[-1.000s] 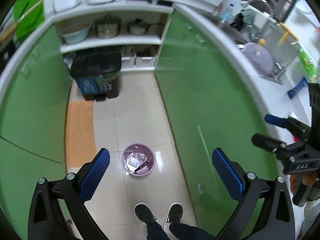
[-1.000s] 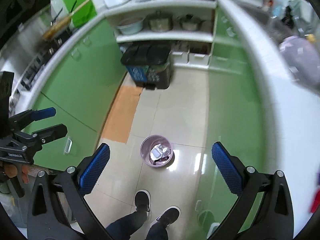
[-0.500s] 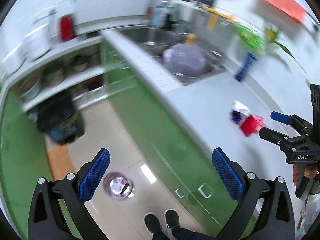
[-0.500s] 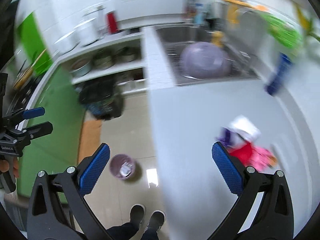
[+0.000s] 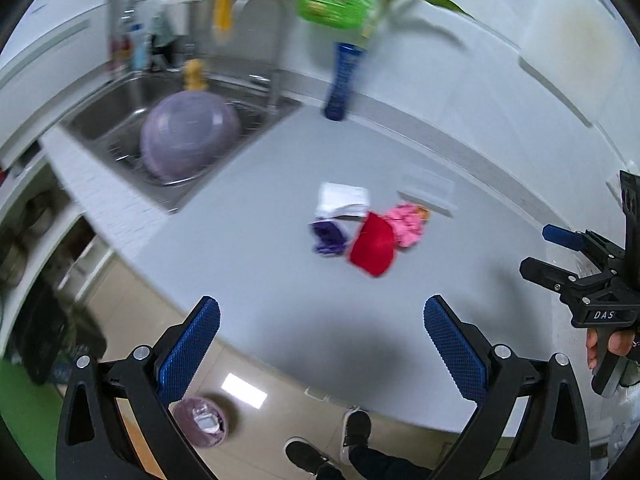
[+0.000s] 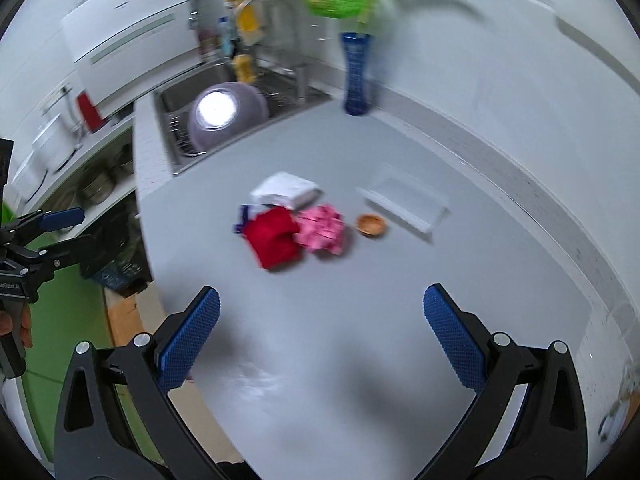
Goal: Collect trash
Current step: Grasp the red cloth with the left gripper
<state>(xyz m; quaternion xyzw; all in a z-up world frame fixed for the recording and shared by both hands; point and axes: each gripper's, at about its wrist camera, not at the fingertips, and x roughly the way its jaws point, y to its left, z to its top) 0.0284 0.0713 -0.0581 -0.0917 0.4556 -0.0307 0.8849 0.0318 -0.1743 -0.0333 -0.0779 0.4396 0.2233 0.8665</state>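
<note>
We hold left gripper (image 5: 322, 344) and right gripper (image 6: 322, 340) wide open, empty. Crumpled red wrapper (image 6: 273, 236) mid grey countertop (image 6: 340, 320), touching pink wrapper (image 6: 322, 228). Risk: pinching both, dropping one short of small purple floor bin (image 5: 200, 420).

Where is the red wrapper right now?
In both views, the red wrapper lies mid-countertop, between a purple scrap and pink wrapper.

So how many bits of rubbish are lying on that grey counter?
4 clearly: a white wrapper, a purple scrap beside it, a red wrapper and a pink wrapper, all clustered mid-counter. More may hide underneath.
</note>
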